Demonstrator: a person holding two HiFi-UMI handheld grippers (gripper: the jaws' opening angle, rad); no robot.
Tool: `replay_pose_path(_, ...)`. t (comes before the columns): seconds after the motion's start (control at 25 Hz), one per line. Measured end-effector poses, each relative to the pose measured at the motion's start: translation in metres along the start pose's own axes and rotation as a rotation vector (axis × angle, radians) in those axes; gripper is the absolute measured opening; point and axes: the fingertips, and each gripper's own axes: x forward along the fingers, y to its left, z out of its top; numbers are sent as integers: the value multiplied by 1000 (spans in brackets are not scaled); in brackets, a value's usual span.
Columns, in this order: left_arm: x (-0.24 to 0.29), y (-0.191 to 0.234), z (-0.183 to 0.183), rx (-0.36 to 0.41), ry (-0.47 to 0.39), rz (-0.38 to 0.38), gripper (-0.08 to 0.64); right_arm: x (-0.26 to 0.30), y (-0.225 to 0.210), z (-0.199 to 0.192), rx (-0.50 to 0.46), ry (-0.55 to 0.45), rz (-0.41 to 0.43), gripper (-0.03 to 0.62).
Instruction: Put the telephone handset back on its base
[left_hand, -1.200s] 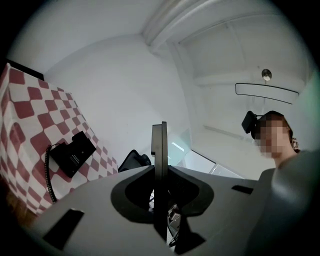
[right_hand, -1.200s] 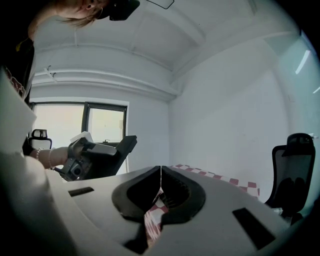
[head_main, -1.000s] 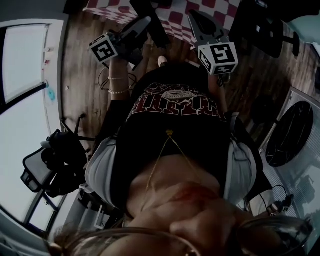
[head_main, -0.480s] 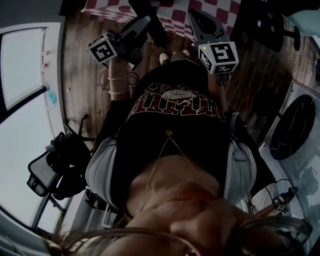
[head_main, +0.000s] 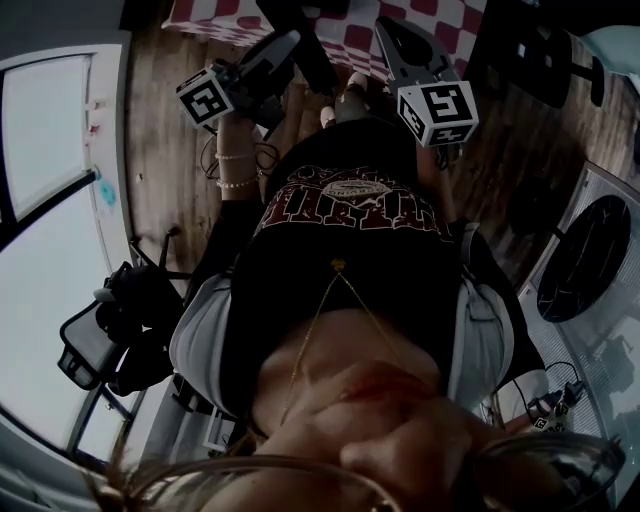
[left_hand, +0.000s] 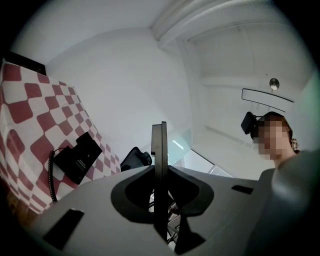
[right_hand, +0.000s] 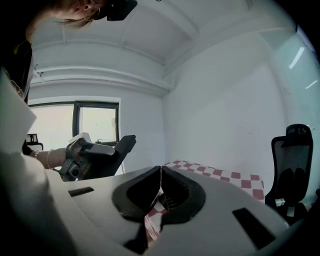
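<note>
A black telephone (left_hand: 77, 156) with a coiled cord (left_hand: 51, 175) lies on the red-and-white checked tablecloth (left_hand: 30, 115), left of and beyond my left gripper (left_hand: 159, 125). I cannot tell handset from base. The left gripper's jaws stand pressed together with nothing between them. My right gripper (right_hand: 160, 169) is shut too and empty, and points over the checked table (right_hand: 215, 175). In the head view both grippers are held up before the person's chest, the left gripper (head_main: 285, 45) and the right gripper (head_main: 388, 30) both reaching toward the checked table (head_main: 350, 35).
A black office chair (left_hand: 135, 157) stands beyond the table, and another office chair (right_hand: 295, 160) is at the right. A window (right_hand: 75, 125) lies behind the left gripper (right_hand: 90, 152). Wooden floor (head_main: 160, 160), a chair (head_main: 120, 330) and a round fan (head_main: 585, 265) surround the person.
Both grippers stay nearly where they were, jaws unchanged. The head view has shifted slightly, so the chair at the left and the fan at the right sit a little differently.
</note>
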Motion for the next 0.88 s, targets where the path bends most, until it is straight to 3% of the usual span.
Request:
replay_pose_path(0.6,55,37,48,-12,39,10,81,67,-54,22,-2,2,28,20)
replay_pose_path(0.88,70,27,60,19,53,-9,81,71,-64,40,-10,-22,33,20)
